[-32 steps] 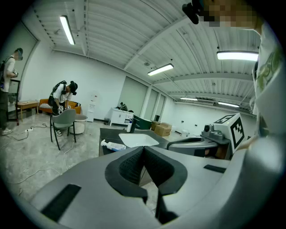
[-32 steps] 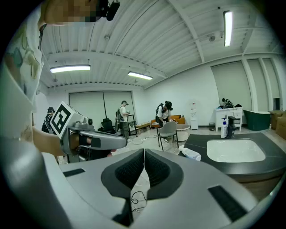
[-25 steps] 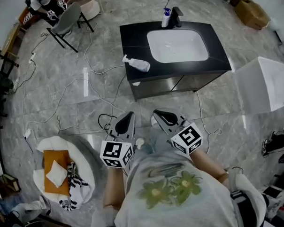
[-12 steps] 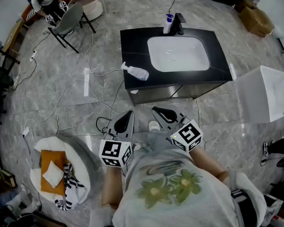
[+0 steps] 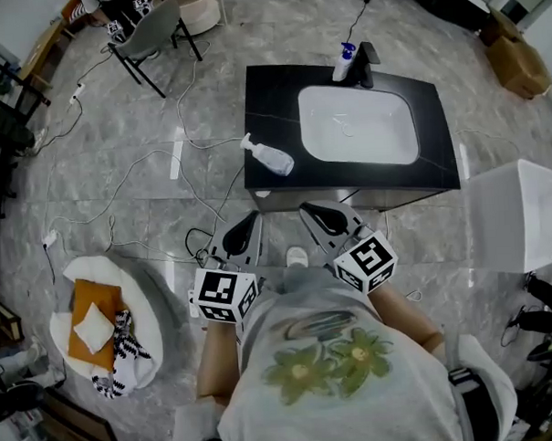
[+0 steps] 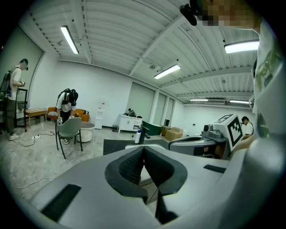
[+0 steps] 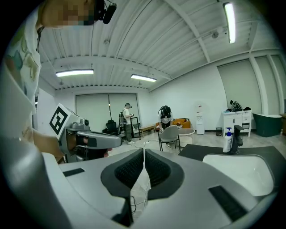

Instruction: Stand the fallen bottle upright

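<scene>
The left gripper's (image 6: 144, 151) fingers (image 6: 130, 166) are pressed together with nothing between them; the right gripper's (image 7: 144, 154) fingers (image 7: 156, 169) are likewise closed on nothing, only floor showing past the tips; in the head view both grippers sit side by side just in front of the person's chest, pointing toward the counter (image 5: 272, 96) and apart from it, over the marble floor (image 5: 120, 194).

The fallen bottle (image 5: 271, 158) lies on its side near the counter's front left corner, nozzle toward the left edge, clear of the sink (image 5: 359, 125); it is well apart from both grippers.

By my judgement the task has not really begun: nothing is grasped, the bottle is not yet upright, and what is left is the whole sequence; closing the gap to the counter, opening one pair of fingers, taking the bottle round its body, tipping it onto its base and letting go.

Counted: two grippers; two bottles, one fallen and one upright bottle (image 5: 343, 64) standing just beside the faucet (image 5: 369, 54) at the back of the counter; one sink; one faucet; one counter; one chair (image 5: 154, 33) off to the far left; several cables (image 5: 141, 166) trailing over the floor.
</scene>
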Demonstrator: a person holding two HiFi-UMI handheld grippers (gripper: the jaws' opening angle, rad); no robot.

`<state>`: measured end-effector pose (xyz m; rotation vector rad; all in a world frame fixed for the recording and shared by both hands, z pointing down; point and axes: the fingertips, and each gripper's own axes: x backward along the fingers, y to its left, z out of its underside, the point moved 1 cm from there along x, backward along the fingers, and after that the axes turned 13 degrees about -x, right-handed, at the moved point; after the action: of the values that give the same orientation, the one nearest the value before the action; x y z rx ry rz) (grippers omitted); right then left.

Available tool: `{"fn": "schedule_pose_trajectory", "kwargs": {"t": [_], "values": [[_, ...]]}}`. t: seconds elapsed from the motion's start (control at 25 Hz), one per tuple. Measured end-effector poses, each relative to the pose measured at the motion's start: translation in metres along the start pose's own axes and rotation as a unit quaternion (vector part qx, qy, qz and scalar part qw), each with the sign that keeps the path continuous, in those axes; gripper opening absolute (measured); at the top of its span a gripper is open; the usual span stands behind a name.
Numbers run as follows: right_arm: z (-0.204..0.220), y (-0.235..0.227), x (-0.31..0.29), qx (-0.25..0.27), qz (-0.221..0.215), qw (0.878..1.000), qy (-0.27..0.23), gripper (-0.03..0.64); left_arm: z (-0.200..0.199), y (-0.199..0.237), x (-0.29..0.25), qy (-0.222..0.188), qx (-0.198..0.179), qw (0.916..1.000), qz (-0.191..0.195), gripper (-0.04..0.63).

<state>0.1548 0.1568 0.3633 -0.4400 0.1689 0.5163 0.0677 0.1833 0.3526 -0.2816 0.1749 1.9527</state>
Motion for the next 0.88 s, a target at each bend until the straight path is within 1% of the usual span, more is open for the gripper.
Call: {"fn": "schedule_pose_trajectory", "kwargs": {"t": [0.12,0.24,0.36,0.52,0.68,0.76,0.88], "values": [[0.000,-0.010,-0.006,0.004,-0.015,1.000,0.008,0.044,0.003,0.002,-0.006,0.004,0.004,0.9998,-0.018,0.018],[0.000,-0.017,-0.011,0.007,-0.026,1.000,0.015,0.044,0.006,0.006,-0.011,0.002,0.020,0.9992,-0.033,0.018],[0.001,-0.024,-0.016,0.003,-0.030,0.999,0.019,0.044,0.008,0.008,-0.017,0.007,0.030,0.9988,-0.037,0.018],[0.000,-0.034,-0.028,0.005,-0.027,0.999,0.026,0.044,0.009,0.018,-0.029,0.012,0.028,0.9989,-0.034,0.018],[-0.002,-0.044,-0.050,-0.009,-0.021,0.999,0.034,0.044,0.012,0.040,-0.046,0.013,0.044,0.9986,-0.028,0.018],[-0.004,-0.051,-0.064,-0.014,-0.014,0.999,0.036,0.044,0.017,0.053,-0.057,0.020,0.045,0.9986,-0.016,0.018],[-0.012,-0.061,-0.088,-0.017,0.002,0.999,0.042,0.044,0.020,0.072,-0.075,0.034,0.036,0.9987,0.012,0.018]]}}
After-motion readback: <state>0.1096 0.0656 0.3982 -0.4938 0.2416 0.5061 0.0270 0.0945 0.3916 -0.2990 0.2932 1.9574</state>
